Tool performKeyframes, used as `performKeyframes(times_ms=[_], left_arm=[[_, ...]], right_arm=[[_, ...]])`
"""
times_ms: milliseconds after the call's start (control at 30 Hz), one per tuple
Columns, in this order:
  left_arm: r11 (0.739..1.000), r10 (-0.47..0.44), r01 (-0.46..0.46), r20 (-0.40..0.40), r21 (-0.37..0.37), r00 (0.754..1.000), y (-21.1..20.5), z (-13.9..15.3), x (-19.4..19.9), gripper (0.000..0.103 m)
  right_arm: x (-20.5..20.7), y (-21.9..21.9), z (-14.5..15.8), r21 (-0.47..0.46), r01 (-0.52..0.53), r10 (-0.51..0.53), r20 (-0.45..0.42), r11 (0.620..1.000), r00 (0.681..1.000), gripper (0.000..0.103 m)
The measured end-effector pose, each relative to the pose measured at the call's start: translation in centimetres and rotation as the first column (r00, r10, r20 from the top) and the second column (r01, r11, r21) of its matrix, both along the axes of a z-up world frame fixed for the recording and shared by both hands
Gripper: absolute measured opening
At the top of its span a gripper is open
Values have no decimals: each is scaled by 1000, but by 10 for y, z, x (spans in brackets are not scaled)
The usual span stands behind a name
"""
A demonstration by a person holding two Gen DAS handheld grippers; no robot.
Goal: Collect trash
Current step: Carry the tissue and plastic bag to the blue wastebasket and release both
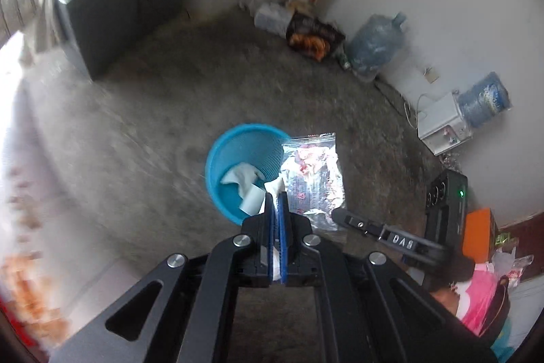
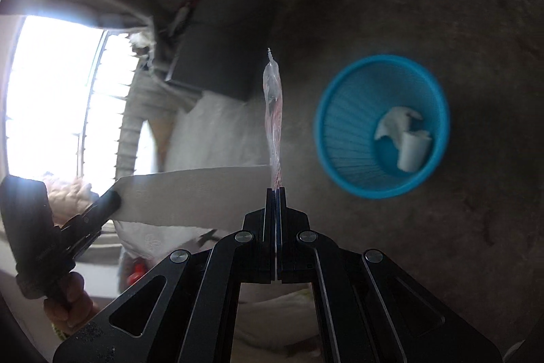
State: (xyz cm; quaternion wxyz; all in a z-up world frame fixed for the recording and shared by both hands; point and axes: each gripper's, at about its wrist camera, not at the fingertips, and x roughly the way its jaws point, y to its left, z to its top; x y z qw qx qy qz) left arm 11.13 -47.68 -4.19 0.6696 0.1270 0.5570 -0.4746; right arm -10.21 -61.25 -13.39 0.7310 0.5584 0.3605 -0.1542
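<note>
A blue mesh basket [image 1: 212,159] [image 2: 343,131] stands on the concrete floor with crumpled white tissue [image 1: 239,176] [image 2: 396,121] inside. My left gripper [image 1: 276,194] [image 2: 114,201] hangs above the basket's near rim, shut on a white paper sheet [image 2: 197,196] that I see edge-on at its tips [image 1: 276,184]. My right gripper [image 2: 276,189] [image 1: 336,214] is shut on a clear zip bag with pink print [image 1: 309,179] [image 2: 273,125]. The bag hangs just right of the basket in the left wrist view.
A grey cabinet [image 1: 98,22] stands at the back left. Along the wall are a pile of bags [image 1: 306,29], two water jugs [image 1: 377,46], a white dispenser [image 1: 442,125], a black box [image 1: 445,203] and an orange box [image 1: 476,233]. A hand [image 2: 68,301] holds the left gripper.
</note>
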Motion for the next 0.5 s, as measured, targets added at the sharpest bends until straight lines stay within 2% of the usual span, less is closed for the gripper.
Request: performKeyframes(times_ms=[200,267,300,333,367,400,500], left_arm=[[998,26,-23,-52,65,998,-59,-77,7,3],[996,36,-33,-34,84,999,-67,-94,11,16],[994,50,-48,-16,99,999,-72,-101,13,36],[993,61,-60,-5,101,998,-72,-106,14,48],[992,75,-76,7,99,997,-71,-109,17,49],[992,77,-78,10,99,997,-68,-110,19,51],[993,80,-79,-5,82,997,-58,-109,26,52]], right_arm=[[10,-26,-54,35,87,-85,-41,996,995,2],[8,-37,-69,34,100,-99,-47,994,994,4],[12,-41,-76,29,115,-113,-57,993,992,5],[16,-46,-87,38,134,-131,-68,990,989,13],[19,-51,-98,52,155,-150,-84,987,985,20],[20,-55,-105,67,178,-170,-101,982,980,34],[19,-62,-123,97,217,-205,-122,971,971,37]])
